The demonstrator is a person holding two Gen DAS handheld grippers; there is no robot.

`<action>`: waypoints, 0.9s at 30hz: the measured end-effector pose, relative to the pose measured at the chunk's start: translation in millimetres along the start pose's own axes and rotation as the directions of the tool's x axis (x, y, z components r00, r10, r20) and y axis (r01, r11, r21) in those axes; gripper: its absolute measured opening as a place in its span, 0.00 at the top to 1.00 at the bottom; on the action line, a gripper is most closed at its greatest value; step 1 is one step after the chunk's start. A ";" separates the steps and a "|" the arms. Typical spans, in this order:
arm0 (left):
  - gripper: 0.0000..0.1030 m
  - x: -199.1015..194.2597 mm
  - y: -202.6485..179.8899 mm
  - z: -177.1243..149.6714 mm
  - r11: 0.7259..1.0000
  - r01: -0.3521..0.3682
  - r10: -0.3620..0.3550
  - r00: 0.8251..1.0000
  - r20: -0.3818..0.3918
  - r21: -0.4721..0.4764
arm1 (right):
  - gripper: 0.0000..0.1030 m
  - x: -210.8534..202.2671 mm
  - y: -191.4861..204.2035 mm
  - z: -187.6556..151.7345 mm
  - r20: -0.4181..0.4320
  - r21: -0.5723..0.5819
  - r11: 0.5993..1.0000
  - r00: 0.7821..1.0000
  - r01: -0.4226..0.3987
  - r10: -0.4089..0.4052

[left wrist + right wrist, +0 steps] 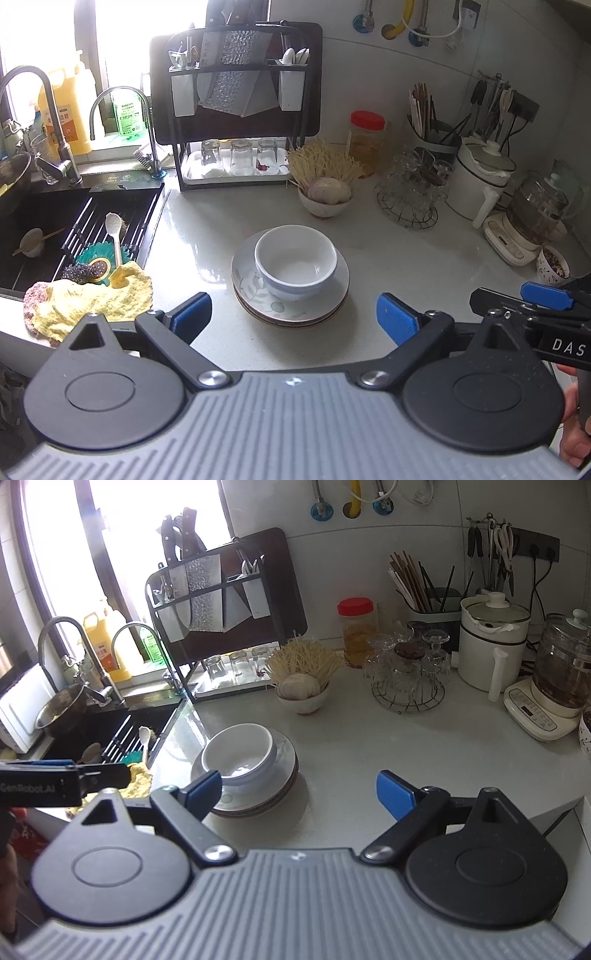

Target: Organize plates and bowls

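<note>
A white bowl sits on a stack of leaf-patterned plates in the middle of the pale counter; the right wrist view shows the same bowl and plates left of centre. My left gripper is open, its blue pads either side of the stack's near edge and short of it. My right gripper is open too, with its left pad in front of the bowl's near rim and nothing between the fingers. Each gripper appears at the edge of the other's view.
A sink with a roll-up rack, spoon and yellow cloth lies to the left. Behind stand a dish rack with glasses, a bowl of garlic, a wire glass stand, a white pot and a kettle.
</note>
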State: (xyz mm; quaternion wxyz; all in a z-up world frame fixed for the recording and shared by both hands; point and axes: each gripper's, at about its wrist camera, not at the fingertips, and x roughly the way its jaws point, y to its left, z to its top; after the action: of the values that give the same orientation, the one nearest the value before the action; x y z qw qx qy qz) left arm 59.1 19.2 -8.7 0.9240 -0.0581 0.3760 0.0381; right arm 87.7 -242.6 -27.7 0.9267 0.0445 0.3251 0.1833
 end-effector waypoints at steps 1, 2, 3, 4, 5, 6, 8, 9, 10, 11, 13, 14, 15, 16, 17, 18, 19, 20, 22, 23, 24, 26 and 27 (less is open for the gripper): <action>0.05 -0.6 0.2 0.7 1.000 -0.001 0.001 1.000 0.001 -0.002 | 0.11 -0.4 0.6 0.6 0.002 -0.002 1.000 1.000 0.000 0.000; 0.05 -1.2 1.0 1.3 1.000 -0.001 0.001 1.000 0.004 -0.003 | 0.11 -1.5 1.4 1.1 0.005 -0.004 1.000 1.000 0.002 -0.002; 0.05 -1.7 1.3 1.9 1.000 -0.003 0.003 1.000 0.005 -0.002 | 0.11 -2.3 1.8 1.4 0.008 -0.007 1.000 1.000 0.005 -0.005; 0.05 -2.2 1.1 2.0 1.000 -0.005 0.005 1.000 0.006 -0.001 | 0.11 -2.6 1.9 1.7 0.010 -0.009 1.000 1.000 0.009 -0.009; 0.05 -2.3 1.0 2.1 1.000 -0.005 0.005 1.000 0.006 0.002 | 0.11 -2.9 2.1 1.7 0.009 -0.007 1.000 1.000 0.011 -0.011; 0.05 -2.4 0.7 2.1 1.000 -0.005 0.005 1.000 0.005 0.004 | 0.11 -3.0 1.9 2.0 0.008 -0.005 1.000 1.000 0.011 -0.011; 0.05 -2.7 -0.2 2.1 1.000 -0.005 0.004 1.000 0.005 0.008 | 0.11 -3.1 2.0 2.2 0.008 -0.004 1.000 1.000 0.012 -0.012; 0.05 -2.7 -0.6 1.9 1.000 -0.006 0.005 1.000 0.004 0.009 | 0.11 -2.8 1.9 2.3 0.007 -0.003 1.000 1.000 0.013 -0.013; 0.05 -2.8 -0.6 2.1 1.000 -0.005 0.005 1.000 0.003 0.009 | 0.11 -2.3 1.5 2.4 0.005 -0.001 1.000 1.000 0.013 -0.013; 0.05 -3.0 -0.8 2.0 1.000 -0.004 0.004 1.000 0.002 0.009 | 0.11 -2.2 1.1 2.3 0.003 0.000 1.000 1.000 0.012 -0.012; 0.05 -3.4 -1.2 1.6 1.000 -0.003 0.003 1.000 0.004 0.012 | 0.11 -2.7 1.3 1.9 0.003 0.003 1.000 1.000 0.010 -0.010; 0.05 -3.2 -1.5 1.4 1.000 -0.006 0.006 1.000 0.003 0.015 | 0.11 -3.2 1.5 1.7 0.003 0.001 1.000 1.000 0.009 -0.009; 0.05 -3.0 -1.7 1.1 1.000 -0.006 0.006 1.000 0.002 0.017 | 0.11 -3.5 2.1 1.2 0.003 -0.003 1.000 1.000 0.008 -0.008; 0.05 -3.2 -2.0 0.9 1.000 -0.006 0.006 1.000 0.002 0.016 | 0.11 -4.1 2.5 0.7 0.002 -0.004 1.000 1.000 0.007 -0.007; 0.05 -3.2 -2.0 1.2 1.000 -0.007 0.007 1.000 0.002 0.015 | 0.11 -4.8 2.5 0.5 0.002 -0.005 1.000 1.000 0.006 -0.006; 0.05 -4.3 -2.7 1.3 1.000 -0.006 0.006 1.000 0.005 0.015 | 0.11 -4.7 2.3 0.8 0.002 -0.005 1.000 1.000 0.008 -0.008; 0.05 -5.8 -3.6 1.0 1.000 -0.002 0.001 1.000 0.013 0.019 | 0.11 -4.5 2.3 0.9 0.002 -0.005 1.000 1.000 0.010 -0.010; 0.05 -6.7 -5.1 0.6 1.000 -0.002 0.002 1.000 0.018 0.025 | 0.11 -5.3 2.1 0.1 0.004 -0.005 1.000 1.000 0.013 -0.013; 0.05 -7.2 -8.2 -0.2 0.999 -0.005 0.005 1.000 0.016 0.035 | 0.11 -5.7 0.9 -0.7 0.000 0.004 1.000 1.000 0.016 -0.016; 0.05 -7.4 -8.6 -0.7 0.999 -0.002 0.001 1.000 0.018 0.033 | 0.11 -6.3 0.5 -1.2 0.002 0.005 1.000 1.000 0.014 -0.014; 0.05 -7.3 -9.5 -1.1 1.000 -0.001 0.001 1.000 0.017 0.030 | 0.11 -6.4 0.6 -1.7 0.003 0.003 1.000 1.000 0.016 -0.016; 0.05 -6.5 -10.0 -2.3 1.000 0.005 -0.006 1.000 0.010 0.026 | 0.11 -6.5 -0.1 -1.9 0.004 0.004 1.000 1.000 0.018 -0.018; 0.05 -6.3 -10.3 -3.1 1.000 0.010 -0.011 1.000 0.009 0.025 | 0.11 -6.9 -0.5 -1.9 0.004 0.005 1.000 1.000 0.019 -0.019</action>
State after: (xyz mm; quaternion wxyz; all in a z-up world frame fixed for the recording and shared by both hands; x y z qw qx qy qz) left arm 53.6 8.3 -5.7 0.9265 -0.0486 0.3721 0.0289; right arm 81.7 -245.7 -25.2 0.9289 0.0444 0.3240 0.1738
